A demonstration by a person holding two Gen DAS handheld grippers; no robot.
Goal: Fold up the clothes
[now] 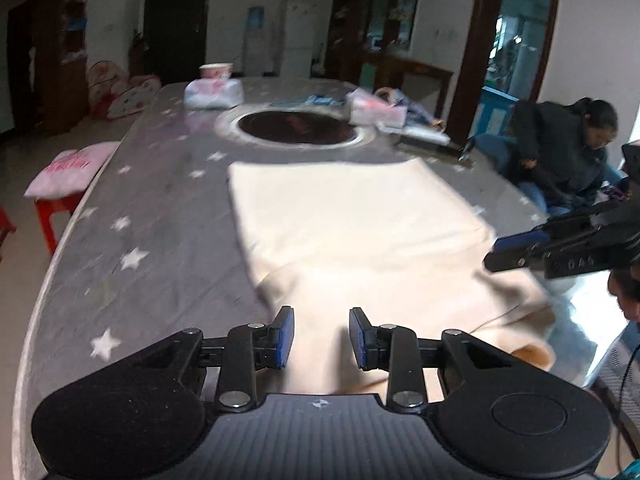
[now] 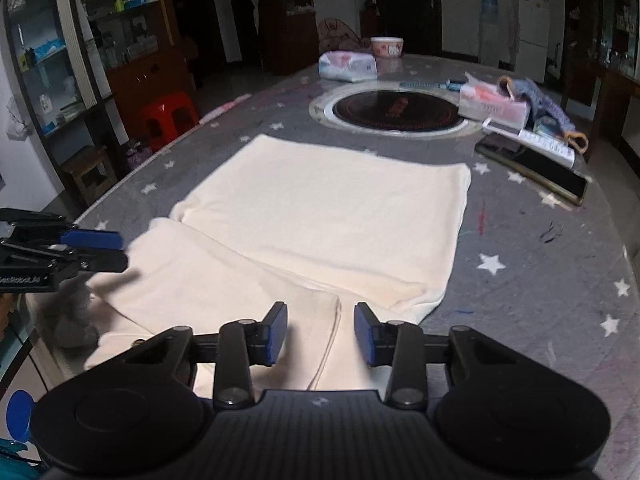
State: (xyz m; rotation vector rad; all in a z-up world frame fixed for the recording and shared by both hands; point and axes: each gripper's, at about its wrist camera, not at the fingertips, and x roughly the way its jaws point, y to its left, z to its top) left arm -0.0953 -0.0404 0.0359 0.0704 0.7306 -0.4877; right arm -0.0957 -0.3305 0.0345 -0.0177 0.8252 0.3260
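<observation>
A cream garment (image 1: 352, 232) lies spread on the grey star-patterned table (image 1: 160, 208), its body flat and its near part with sleeves bunched toward the table's front edge. In the right wrist view the garment (image 2: 320, 216) shows a folded-over body and a sleeve running toward the camera. My left gripper (image 1: 321, 336) is open and empty, hovering over the garment's near edge. My right gripper (image 2: 320, 332) is open and empty over the near sleeve. Each gripper shows in the other's view, the right gripper (image 1: 516, 252) at right and the left gripper (image 2: 100, 250) at left.
A round black hotplate (image 2: 394, 110) is set in the table's middle. Behind it lie tissue packs (image 2: 348, 66), a pink bowl (image 2: 387, 47), a tissue box (image 2: 494, 106), a blue cloth bag and a dark tray (image 2: 536, 172). A seated person (image 1: 568, 152) is at right; red stools (image 2: 168, 118) stand left.
</observation>
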